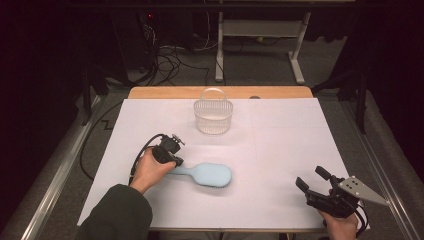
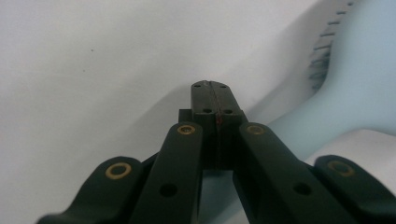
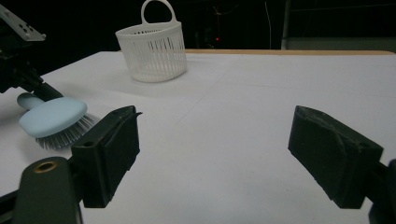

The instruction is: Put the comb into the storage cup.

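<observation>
Pale blue brush [image 1: 207,174], smooth oval plastic back up, bristles down, lies at desk [image 1: 280,150] centre, towards 6 o'clock. Left tool [image 1: 170,156] sits at its handle, jaws pressed together; whether the handle is pinched cannot be told. White slotted basket [image 1: 213,116] with hoop handle stands empty at 12 o'clock. Right tool [image 1: 320,187], wide open and holding nothing, waits at 4 o'clock. Judged barely begun.

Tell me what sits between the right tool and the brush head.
Nothing: in the high view, bare white table cover runs from the right tool to the brush.
</observation>
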`<act>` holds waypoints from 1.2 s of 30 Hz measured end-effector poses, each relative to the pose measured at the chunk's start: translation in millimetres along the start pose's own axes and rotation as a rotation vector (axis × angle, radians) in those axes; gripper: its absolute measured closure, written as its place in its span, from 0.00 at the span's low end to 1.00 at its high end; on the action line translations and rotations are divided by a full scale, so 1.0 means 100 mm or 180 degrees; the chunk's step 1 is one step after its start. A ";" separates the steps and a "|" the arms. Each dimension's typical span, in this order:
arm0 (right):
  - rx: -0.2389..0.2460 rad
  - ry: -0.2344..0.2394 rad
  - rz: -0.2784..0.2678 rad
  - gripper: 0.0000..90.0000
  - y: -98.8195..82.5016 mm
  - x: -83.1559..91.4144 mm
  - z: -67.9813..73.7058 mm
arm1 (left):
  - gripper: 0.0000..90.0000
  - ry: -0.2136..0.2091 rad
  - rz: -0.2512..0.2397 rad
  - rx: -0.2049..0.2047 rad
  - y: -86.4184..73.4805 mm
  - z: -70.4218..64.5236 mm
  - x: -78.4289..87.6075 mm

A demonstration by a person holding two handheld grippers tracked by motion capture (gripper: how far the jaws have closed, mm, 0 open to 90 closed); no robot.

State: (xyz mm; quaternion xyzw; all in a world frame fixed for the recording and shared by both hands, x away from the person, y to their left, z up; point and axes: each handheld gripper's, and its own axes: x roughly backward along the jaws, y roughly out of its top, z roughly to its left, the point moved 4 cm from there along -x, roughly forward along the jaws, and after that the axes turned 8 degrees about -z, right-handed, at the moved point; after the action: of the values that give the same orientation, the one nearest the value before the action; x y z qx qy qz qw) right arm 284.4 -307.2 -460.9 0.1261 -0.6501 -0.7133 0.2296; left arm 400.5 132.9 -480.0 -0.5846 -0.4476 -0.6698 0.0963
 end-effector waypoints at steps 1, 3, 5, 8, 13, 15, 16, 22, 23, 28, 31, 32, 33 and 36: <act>0.0002 0.0000 -0.0001 0.19 0.00 0.00 0.00 | 1.00 -0.0009 -0.0005 0.0001 -0.01 -0.01 0.00; 0.0007 -0.0002 -0.0004 0.19 0.00 0.00 0.00 | 1.00 -0.0023 -0.0011 0.0017 -0.03 -0.02 0.00; 0.0005 0.0004 -0.0002 0.19 0.00 0.00 0.00 | 1.00 -0.0037 -0.0011 0.0022 -0.04 -0.02 0.00; 0.0003 0.0003 -0.0003 0.19 0.00 0.00 0.00 | 1.00 -0.0052 -0.0002 0.0028 -0.06 -0.04 0.01; -0.0002 0.0005 -0.0003 0.19 0.00 0.00 0.00 | 1.00 -0.0080 -0.0017 0.0032 -0.09 -0.07 0.02; -0.0005 0.0005 -0.0005 0.19 0.00 0.00 0.00 | 1.00 -0.0093 -0.0019 0.0022 -0.09 -0.08 0.03; -0.0004 0.0005 -0.0005 0.19 0.00 0.00 0.00 | 1.00 -0.0097 -0.0014 0.0020 -0.10 -0.09 0.03; -0.0002 0.0006 -0.0004 0.19 0.00 0.00 0.00 | 1.00 -0.0130 -0.0037 0.0040 -0.12 -0.11 0.04; -0.0001 0.0006 -0.0007 0.19 0.00 0.00 0.00 | 1.00 -0.0139 -0.0035 0.0045 -0.13 -0.11 0.04; -0.0002 0.0005 -0.0005 0.19 0.00 -0.01 0.00 | 1.00 -0.0178 -0.0064 0.0067 -0.16 -0.14 0.06; 0.0001 0.0005 -0.0007 0.19 0.00 0.00 0.00 | 1.00 -0.0197 -0.0074 0.0077 -0.18 -0.15 0.06; -0.0001 0.0004 -0.0007 0.19 0.00 0.00 0.00 | 1.00 -0.0201 -0.0078 0.0077 -0.19 -0.16 0.06; -0.0003 0.0004 -0.0006 0.19 0.00 -0.01 0.00 | 1.00 -0.0209 -0.0082 0.0086 -0.19 -0.16 0.07; 0.0001 0.0006 -0.0009 0.19 0.00 0.00 0.00 | 1.00 -0.0229 -0.0093 0.0091 -0.22 -0.19 0.07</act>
State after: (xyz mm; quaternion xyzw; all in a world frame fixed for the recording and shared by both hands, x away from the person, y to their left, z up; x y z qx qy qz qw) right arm 284.7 -307.0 -460.6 0.1277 -0.6499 -0.7134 0.2291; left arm 371.2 135.1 -482.9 -0.6003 -0.4688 -0.6432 0.0787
